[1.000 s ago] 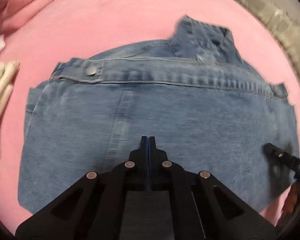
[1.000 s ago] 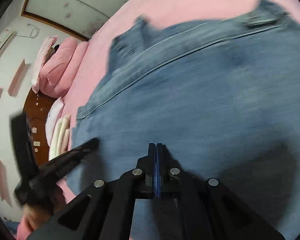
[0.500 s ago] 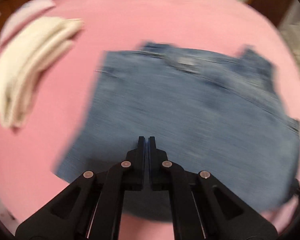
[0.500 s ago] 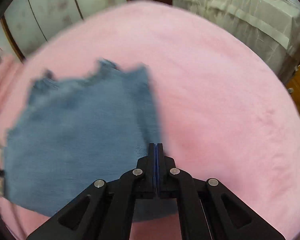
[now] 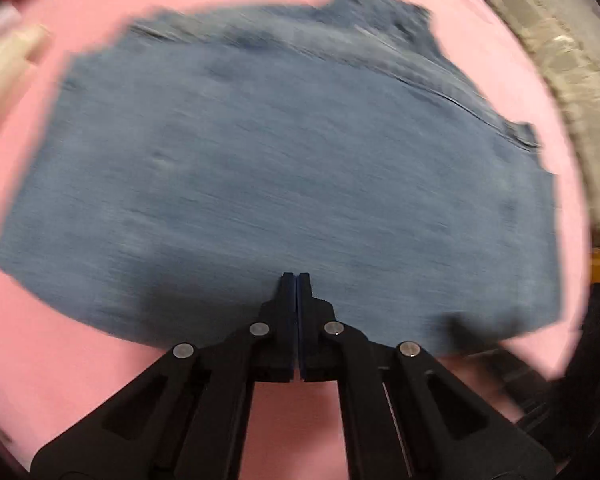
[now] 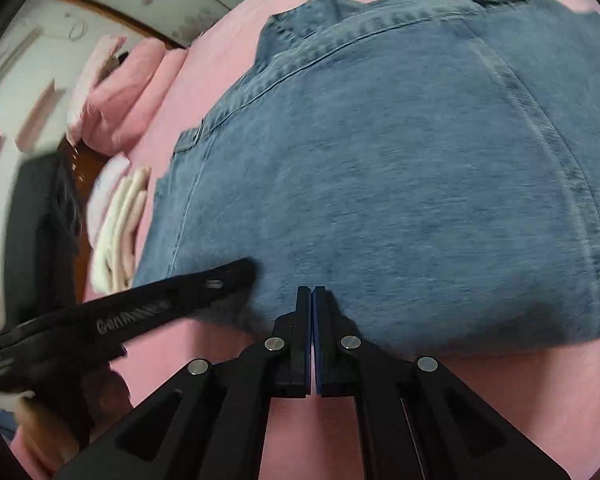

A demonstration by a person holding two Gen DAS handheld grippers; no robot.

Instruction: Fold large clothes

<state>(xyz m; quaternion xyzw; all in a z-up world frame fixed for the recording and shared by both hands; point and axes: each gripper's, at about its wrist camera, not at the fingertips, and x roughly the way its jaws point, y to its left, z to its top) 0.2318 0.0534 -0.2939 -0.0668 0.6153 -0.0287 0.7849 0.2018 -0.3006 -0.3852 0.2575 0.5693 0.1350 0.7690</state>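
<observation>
A folded blue denim garment (image 5: 284,176) lies flat on the pink bed cover (image 5: 60,360), its seamed waistband edge on the far side. My left gripper (image 5: 296,278) is shut with nothing between its fingers, its tips over the denim's near edge. From the right wrist the denim (image 6: 400,168) fills the view. My right gripper (image 6: 311,290) is also shut and empty, at the near hem. The left gripper (image 6: 247,269) shows side-on there, its tip on the denim's near left corner, held by a hand (image 6: 32,420).
Folded cream cloth (image 6: 120,224) lies left of the denim, seen also as a cream blur (image 5: 4,68). Pink pillows (image 6: 128,92) are stacked at the bed's far left. A grey-beige covered bundle (image 5: 572,92) sits off the bed's right side. Bare pink cover (image 6: 500,400) lies nearest me.
Both views swung sideways over the bed and came back to the denim's near edge, the left one still blurred. The denim lies the same. Both grippers stayed shut.
</observation>
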